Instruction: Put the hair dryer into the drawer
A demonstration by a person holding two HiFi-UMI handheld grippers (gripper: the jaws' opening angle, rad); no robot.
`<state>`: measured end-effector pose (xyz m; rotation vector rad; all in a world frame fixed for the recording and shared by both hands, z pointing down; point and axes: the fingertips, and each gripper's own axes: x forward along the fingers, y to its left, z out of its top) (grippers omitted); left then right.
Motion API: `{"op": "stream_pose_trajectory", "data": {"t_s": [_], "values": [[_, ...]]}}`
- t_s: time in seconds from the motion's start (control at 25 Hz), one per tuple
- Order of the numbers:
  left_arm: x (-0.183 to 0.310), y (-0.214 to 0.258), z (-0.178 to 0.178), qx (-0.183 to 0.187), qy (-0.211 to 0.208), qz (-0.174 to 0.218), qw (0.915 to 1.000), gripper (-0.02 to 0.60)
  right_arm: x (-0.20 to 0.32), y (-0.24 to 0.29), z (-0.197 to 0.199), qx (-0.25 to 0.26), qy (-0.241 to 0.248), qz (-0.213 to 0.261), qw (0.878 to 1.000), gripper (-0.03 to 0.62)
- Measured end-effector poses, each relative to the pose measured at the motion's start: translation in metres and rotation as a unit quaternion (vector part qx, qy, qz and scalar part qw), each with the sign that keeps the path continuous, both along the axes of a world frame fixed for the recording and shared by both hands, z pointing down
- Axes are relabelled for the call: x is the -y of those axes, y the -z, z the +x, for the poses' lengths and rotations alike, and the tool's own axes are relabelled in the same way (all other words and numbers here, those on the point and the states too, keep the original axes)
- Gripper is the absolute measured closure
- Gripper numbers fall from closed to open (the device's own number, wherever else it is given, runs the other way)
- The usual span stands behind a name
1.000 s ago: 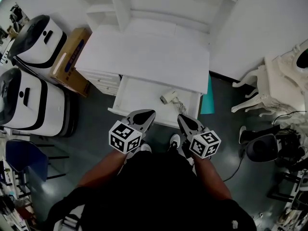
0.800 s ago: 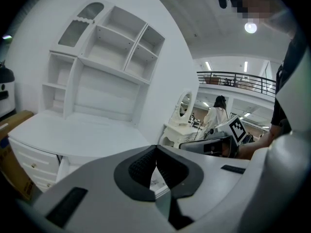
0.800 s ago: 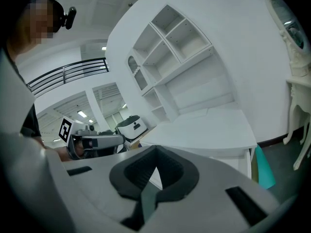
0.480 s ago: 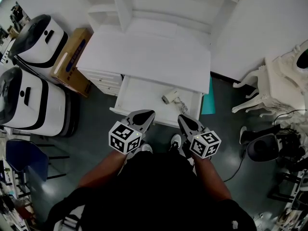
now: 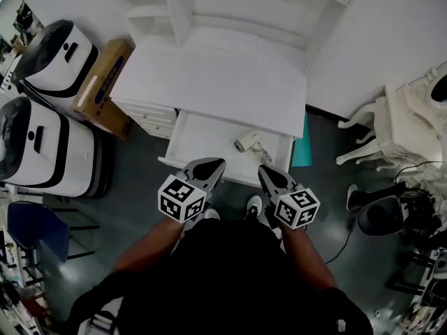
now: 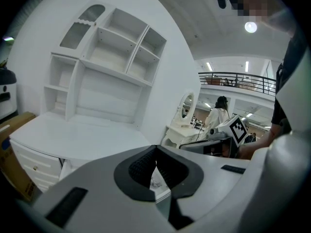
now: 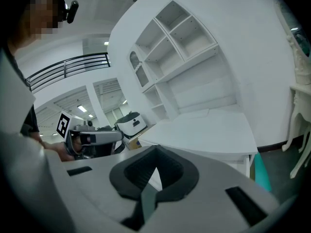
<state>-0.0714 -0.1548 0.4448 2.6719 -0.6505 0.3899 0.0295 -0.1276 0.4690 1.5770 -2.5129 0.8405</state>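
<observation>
Head view: dryer [image 5: 246, 142] lies in open drawer [image 5: 199, 130], at 1 o'clock from left gripper [image 5: 213, 165], 11 o'clock from right gripper [image 5: 267, 173]. Left gripper view: jaws clenched, empty. Right gripper view: jaws clenched, empty.

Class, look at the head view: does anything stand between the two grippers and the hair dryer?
Nothing visible does. The hair dryer lies uncovered in the open drawer, just beyond the left gripper and right gripper.
</observation>
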Motion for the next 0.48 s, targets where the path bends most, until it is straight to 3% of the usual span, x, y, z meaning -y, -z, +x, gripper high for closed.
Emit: {"op": "stream_pose_trajectory", "data": {"t_s": [0.48], "values": [[0.0081,-0.0015,-0.0004,0.001,0.008,-0.002,1.0,0.572,0.0064,-0.0013,0.0006,0.001,0.006,-0.001,1.0,0.569]]}}
